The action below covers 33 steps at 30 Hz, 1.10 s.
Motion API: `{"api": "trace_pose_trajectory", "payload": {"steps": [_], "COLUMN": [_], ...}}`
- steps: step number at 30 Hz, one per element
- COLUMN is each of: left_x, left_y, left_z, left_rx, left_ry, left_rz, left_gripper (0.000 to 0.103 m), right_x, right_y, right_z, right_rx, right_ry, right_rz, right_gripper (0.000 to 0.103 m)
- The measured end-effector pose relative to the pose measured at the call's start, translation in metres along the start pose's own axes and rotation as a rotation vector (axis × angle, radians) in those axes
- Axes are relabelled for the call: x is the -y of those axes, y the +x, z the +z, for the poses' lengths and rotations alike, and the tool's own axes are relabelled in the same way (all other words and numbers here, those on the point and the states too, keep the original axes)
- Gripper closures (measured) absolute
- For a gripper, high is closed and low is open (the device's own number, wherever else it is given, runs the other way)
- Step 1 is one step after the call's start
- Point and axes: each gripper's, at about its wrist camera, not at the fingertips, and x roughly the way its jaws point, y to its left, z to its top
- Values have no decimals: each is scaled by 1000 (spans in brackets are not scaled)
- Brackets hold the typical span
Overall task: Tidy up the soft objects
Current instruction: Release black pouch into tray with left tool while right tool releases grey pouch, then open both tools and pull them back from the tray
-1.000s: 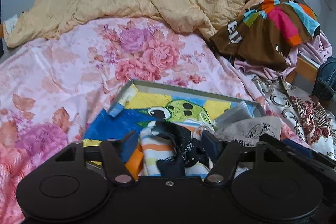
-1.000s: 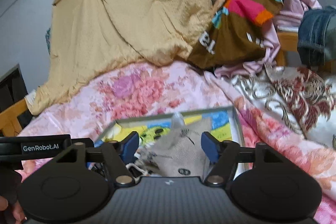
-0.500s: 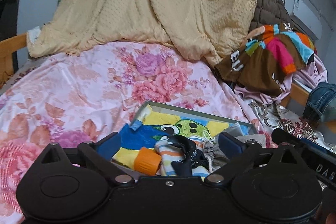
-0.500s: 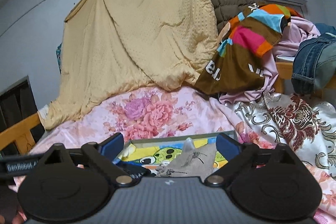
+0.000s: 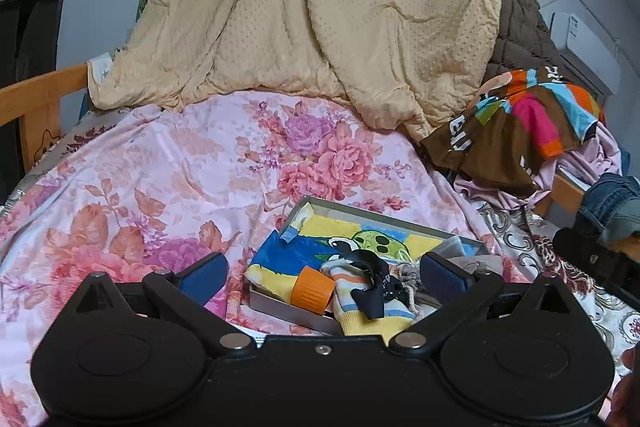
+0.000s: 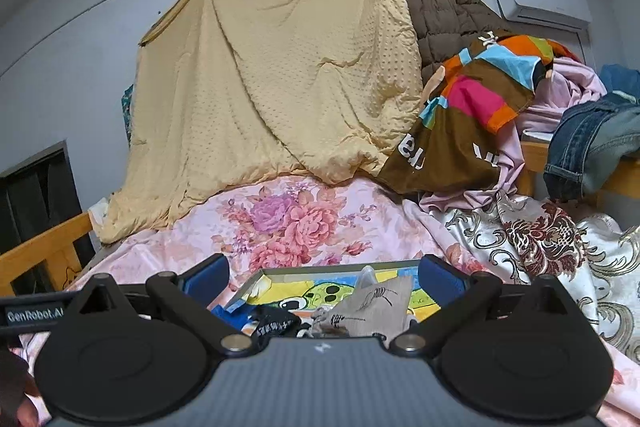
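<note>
A shallow grey tray [image 5: 280, 309] with a cartoon picture lies on the floral bedsheet [image 5: 160, 163]. In it lie a striped sock [image 5: 360, 311], a black sock [image 5: 374, 267], an orange sock cuff [image 5: 310, 290] and a grey sock [image 5: 460, 251]. My left gripper [image 5: 322, 277] is open and empty, held above the tray's near side. In the right wrist view the tray [image 6: 328, 269] holds the grey sock [image 6: 372, 307] and a black sock [image 6: 276, 325]. My right gripper [image 6: 324, 281] is open and empty above them.
A yellow blanket [image 5: 320, 19] hangs at the back. A brown striped garment [image 5: 512, 131], pink cloth and jeans [image 6: 592, 143] pile up on the right. A patterned quilt [image 6: 540, 239] lies right of the tray. A wooden bed rail [image 5: 36, 99] runs on the left.
Both grippers have opened wide, let go of the socks and pulled up and back from the tray. The socks now lie in the tray.
</note>
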Motion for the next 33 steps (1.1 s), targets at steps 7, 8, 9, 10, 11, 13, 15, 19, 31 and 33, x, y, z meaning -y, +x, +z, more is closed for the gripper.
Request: {"api": "trace_pose_trajectory", "payload": {"steps": [7,8,9,10,11,13,15,19,31,33], "left_x": [-1,-2,-2,-3,-4,-6,-9,-16,-35,-37], "left_y": [-29,-33,-36,-39,-43,-47,-50,-55,-55,-56], "left_z": [-6,-7,-8,-9,-10,-12,-13,-16,-27,-30], "left_rx": [17,20,23,26,30,34,34,39,34,30], "left_ry": [34,40,45,50,52,49,44,37,17,13], "left_rz": [-24,-26,-29,-31,-31,-30,-29,-21,17,18], "left_gripper": [1,1,1,1,1,1,1,1,1,1], "right_x": [-12,-14,-16,-18,-20,-23,-26,-31,-41,-43], "right_y": [-22,-24,-26,-27,-28,-29,-30,-30,-29,-30], "right_z": [-6,-7,-8,-9,-10,-11,-12,-15,-22,-25], "right_rx": [12,14,16,17,17,17,18,16,-4,-10], "right_ry": [-35,-41,-49,-56,-61,-70,-83,-103,-134,-143], "right_rz": [-1,0,1,2,2,7,12,21,30,31], "right_gripper": [0,0,0,0,0,0,0,0,0,0]}}
